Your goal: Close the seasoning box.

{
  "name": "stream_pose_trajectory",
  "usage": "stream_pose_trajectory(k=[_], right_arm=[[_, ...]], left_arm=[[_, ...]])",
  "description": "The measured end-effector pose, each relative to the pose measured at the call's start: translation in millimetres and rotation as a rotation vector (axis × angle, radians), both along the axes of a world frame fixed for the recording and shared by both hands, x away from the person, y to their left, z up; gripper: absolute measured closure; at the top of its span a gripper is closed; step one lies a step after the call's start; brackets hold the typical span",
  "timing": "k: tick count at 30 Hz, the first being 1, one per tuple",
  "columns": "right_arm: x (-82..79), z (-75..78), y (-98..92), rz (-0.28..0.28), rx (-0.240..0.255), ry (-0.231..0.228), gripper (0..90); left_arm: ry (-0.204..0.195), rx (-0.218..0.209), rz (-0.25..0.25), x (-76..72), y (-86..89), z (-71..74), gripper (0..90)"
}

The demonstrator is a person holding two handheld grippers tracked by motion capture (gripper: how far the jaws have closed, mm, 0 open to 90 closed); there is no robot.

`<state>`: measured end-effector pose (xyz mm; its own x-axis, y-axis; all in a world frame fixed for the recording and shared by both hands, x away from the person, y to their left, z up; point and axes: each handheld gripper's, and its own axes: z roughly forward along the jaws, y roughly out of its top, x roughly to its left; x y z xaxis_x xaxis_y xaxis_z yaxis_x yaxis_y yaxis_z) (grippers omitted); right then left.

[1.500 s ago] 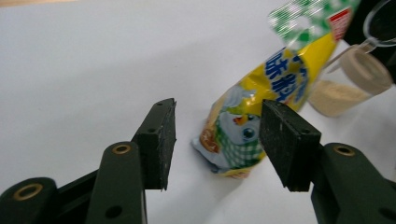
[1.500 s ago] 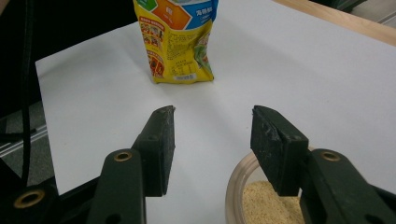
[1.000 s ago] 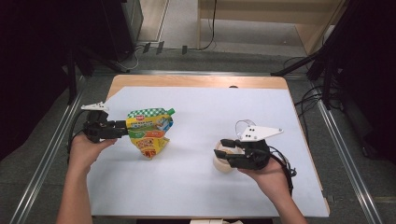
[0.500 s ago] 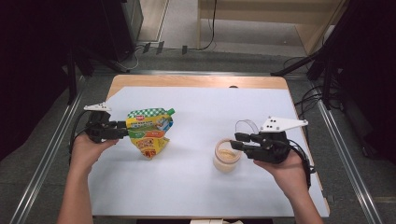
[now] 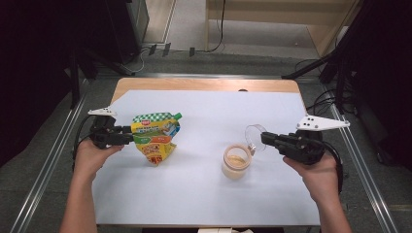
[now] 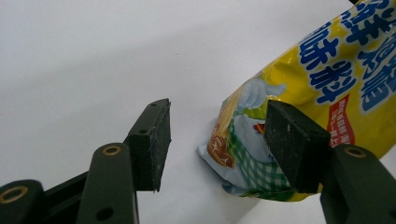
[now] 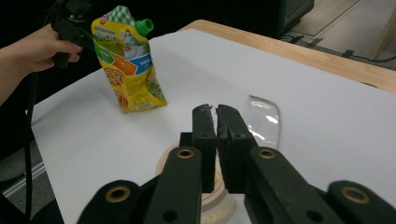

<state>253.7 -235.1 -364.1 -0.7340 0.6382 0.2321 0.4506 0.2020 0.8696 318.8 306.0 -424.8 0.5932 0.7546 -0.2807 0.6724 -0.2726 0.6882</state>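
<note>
1. Lid (image 5: 254, 137), clear, pinched edge-on in my right gripper's (image 5: 265, 139) closed fingers just closing, is hanging beside the jar (image 5: 236, 161) mid-counter; I'm risking it slipping.
2. Pouch (image 5: 154, 141), near the counter's left edge, is leaning against one of my left gripper's (image 5: 127, 138) open fingers; it may topple.

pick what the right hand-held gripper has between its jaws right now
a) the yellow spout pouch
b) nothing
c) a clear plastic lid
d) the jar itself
c: the right hand-held gripper has its jaws closed on the edge of a clear plastic lid, held up just beside the open jar; the yellow spout pouch is over at the left hand-held gripper.
</note>
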Motion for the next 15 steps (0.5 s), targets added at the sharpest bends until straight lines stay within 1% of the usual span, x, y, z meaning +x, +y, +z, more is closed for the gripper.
stream_pose_trajectory(k=[1, 2, 3, 6, 7, 8, 9, 12, 14, 15], right_arm=[[0.0, 0.0, 0.0, 0.0, 0.0, 0.0, 88.7], [0.8, 0.7, -6.2, -0.014, 0.002, -0.002, 89.9], [1.1, 1.0, -8.4, -0.02, 0.003, -0.002, 90.0], [2.3, 1.4, -17.2, -0.045, 0.002, -0.005, 90.0], [2.3, 1.4, -17.2, -0.045, 0.002, -0.005, 90.0], [3.9, 0.0, -23.3, -0.065, -0.005, -0.006, 90.0], [4.6, -0.9, -25.1, -0.074, -0.008, -0.003, 90.0], [8.5, -8.0, -30.3, -0.106, -0.016, 0.001, 90.0], [11.8, -14.6, -31.4, -0.114, -0.014, 0.017, 90.0], [13.3, -18.1, -30.9, -0.121, -0.021, 0.021, 90.0]], left_arm=[[0.0, 0.0, 0.0, 0.0, 0.0, 0.0, 41.9], [0.0, -0.002, 0.001, -0.1, 0.2, 0.1, 41.9], [0.001, -0.007, -0.001, 0.0, 0.5, 0.0, 41.9], [0.001, -0.004, 0.0, 0.2, 0.4, -0.4, 41.9], [0.001, -0.004, 0.0, 0.2, 0.4, -0.4, 41.9], [0.003, -0.002, -0.001, 0.3, -0.4, -0.6, 41.9], [0.004, -0.002, 0.0, 0.3, -0.8, -0.8, 41.9], [0.005, -0.006, -0.005, 0.8, -1.2, -1.3, 41.8], [0.004, 0.0, -0.003, 1.0, -1.7, -1.6, 41.8], [0.004, 0.0, -0.005, 1.2, -2.0, -2.0, 41.8]])
